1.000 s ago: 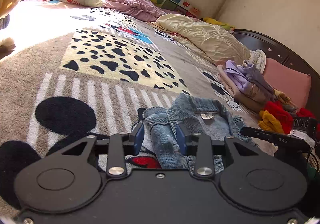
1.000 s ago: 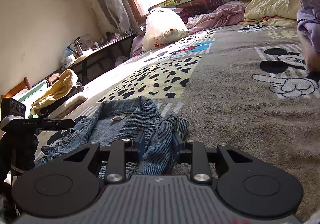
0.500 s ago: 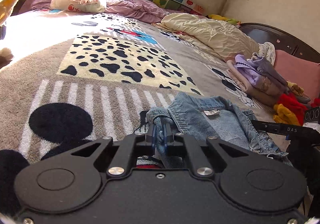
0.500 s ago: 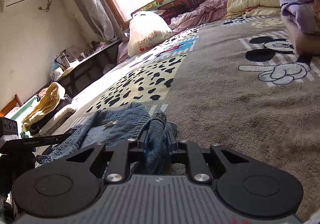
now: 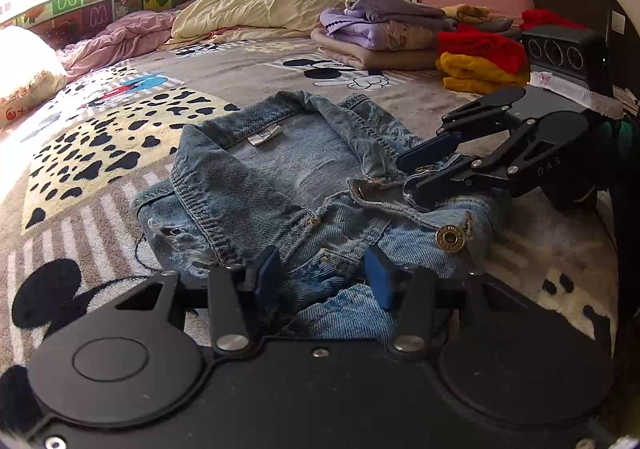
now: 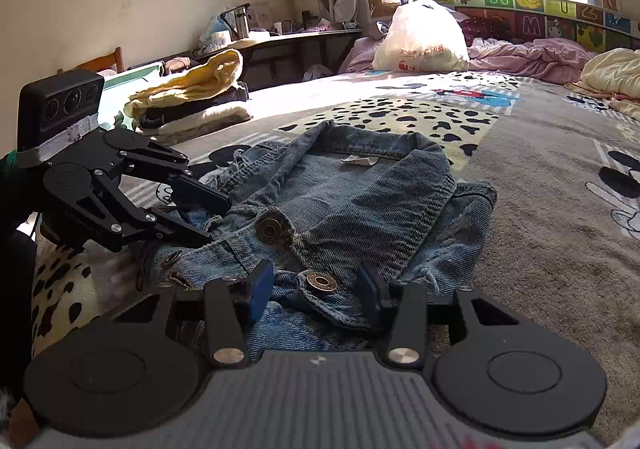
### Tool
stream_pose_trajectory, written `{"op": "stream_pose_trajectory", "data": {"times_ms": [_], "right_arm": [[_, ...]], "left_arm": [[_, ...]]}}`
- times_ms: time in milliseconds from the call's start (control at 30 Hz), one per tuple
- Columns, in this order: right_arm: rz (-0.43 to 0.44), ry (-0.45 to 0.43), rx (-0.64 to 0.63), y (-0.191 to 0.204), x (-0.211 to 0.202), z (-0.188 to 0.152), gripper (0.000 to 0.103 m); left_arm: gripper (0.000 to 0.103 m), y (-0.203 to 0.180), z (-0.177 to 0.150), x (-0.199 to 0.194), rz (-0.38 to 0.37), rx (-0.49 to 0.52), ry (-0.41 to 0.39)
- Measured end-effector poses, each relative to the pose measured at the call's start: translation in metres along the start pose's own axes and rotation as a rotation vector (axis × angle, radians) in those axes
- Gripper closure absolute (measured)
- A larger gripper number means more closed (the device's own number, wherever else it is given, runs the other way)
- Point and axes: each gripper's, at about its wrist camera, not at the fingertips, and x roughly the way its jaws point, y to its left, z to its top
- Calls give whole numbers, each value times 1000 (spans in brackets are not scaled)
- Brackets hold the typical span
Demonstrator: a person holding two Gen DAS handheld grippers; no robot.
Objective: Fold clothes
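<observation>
Denim jacket (image 5: 280, 177) rumpled, collar up, sides folded inward.

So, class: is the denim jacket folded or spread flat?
Partly folded: the denim jacket has both front sides turned inward, collar and label showing.

A denim jacket (image 6: 360, 201) lies crumpled on the bed (image 6: 540, 177). The right gripper (image 6: 316, 285) hovers over its hem, jaws apart; the left gripper (image 6: 208, 217) likewise gapes beside it.
</observation>
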Motion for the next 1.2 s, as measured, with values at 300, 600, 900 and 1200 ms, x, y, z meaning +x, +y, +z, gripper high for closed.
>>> {"op": "stream_pose_trajectory", "data": {"times_ms": [300, 600, 900, 1200], "right_arm": [[-40, 26, -138, 57, -10, 0, 58], [-114, -83, -9, 63, -44, -10, 53], [-185, -134, 633, -26, -47, -22, 28], [-78, -54, 776, -60, 7, -21, 46]], "left_arm": [[59, -30, 2, -31, 5, -74, -68], [59, -29, -16, -44, 68, -199, -128], [43, 52, -53, -71, 149, -913, -270], [45, 54, -35, -21, 33, -970, -123]]}}
